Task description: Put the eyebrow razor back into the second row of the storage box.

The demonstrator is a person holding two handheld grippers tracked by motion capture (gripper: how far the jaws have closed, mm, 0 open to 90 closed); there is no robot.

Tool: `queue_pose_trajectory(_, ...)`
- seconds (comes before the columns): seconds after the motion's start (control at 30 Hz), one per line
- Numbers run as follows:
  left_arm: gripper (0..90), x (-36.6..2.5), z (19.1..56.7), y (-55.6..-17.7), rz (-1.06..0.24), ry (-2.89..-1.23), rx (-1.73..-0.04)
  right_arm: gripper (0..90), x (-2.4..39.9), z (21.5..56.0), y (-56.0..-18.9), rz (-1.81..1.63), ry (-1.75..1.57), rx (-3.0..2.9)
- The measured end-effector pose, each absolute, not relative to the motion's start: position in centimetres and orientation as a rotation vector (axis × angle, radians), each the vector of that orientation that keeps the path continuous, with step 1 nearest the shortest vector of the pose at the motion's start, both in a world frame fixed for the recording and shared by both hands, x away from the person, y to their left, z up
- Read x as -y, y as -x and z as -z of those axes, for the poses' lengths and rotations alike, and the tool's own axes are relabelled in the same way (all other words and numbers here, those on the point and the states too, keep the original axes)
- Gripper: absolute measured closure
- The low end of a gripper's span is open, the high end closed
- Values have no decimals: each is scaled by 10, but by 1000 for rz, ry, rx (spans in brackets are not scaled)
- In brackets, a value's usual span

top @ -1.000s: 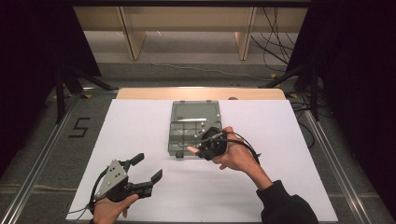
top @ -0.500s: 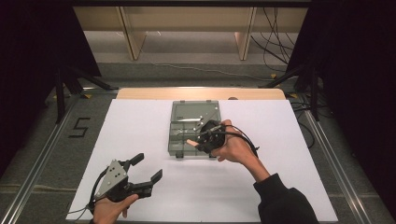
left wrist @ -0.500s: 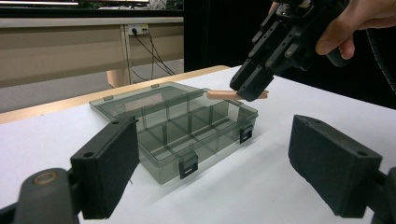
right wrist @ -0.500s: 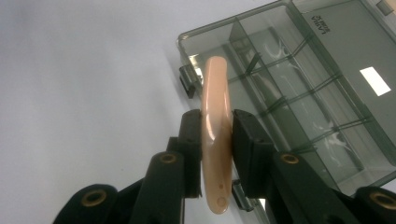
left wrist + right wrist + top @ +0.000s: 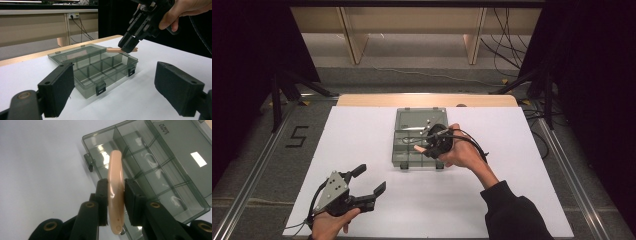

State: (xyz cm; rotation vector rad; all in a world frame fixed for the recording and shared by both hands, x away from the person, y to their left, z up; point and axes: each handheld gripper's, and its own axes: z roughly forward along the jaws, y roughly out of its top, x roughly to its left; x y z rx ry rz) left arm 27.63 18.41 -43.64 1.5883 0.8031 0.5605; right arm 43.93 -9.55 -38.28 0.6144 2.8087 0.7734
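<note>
A smoky clear compartment box [image 5: 404, 159] lies open at the table's middle, its lid flat on the far side. My right gripper [image 5: 427, 146] hovers over the box's near right compartments, shut on a curved peach plastic piece [image 5: 418, 148] that sticks out past the jaws. In the right gripper view the peach piece [image 5: 115, 165] is pinched between the pads [image 5: 103, 192] above the box [image 5: 175, 157]. My left gripper [image 5: 372, 177] rests open at the front left, nothing between its jaws. The left gripper view shows the box [image 5: 87, 65], the right gripper [image 5: 128, 45] and the peach piece [image 5: 113, 50].
The white table sheet [image 5: 522, 150] surrounds the box, with a wooden edge [image 5: 372, 100] at the back. Metal rails run along both sides. Cables lie on the floor beyond the table.
The right hand has carried the peach piece a little farther from the person, over the box. The left gripper has stayed where it was.
</note>
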Motion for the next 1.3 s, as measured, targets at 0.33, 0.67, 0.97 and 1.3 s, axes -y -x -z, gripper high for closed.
queue_pose_trajectory(0.33, 161, -184, 436, -276, -560, -1586, -805, 743, 94, 392, -450, -744, -598, -2815)
queue_pose_trajectory(0.67, 161, -184, 436, -276, -558, -1588, -803, 742, 93, 404, -462, -692, -613, -2826)
queue_pose_trajectory(0.97, 161, -184, 436, -276, -558, -1586, -803, 742, 86, 415, -468, -654, -610, -2845)
queue_pose_trajectory(1.3, 161, -184, 436, -276, -556, -1586, -801, 615, 85, 420, -470, -647, -633, -2851)
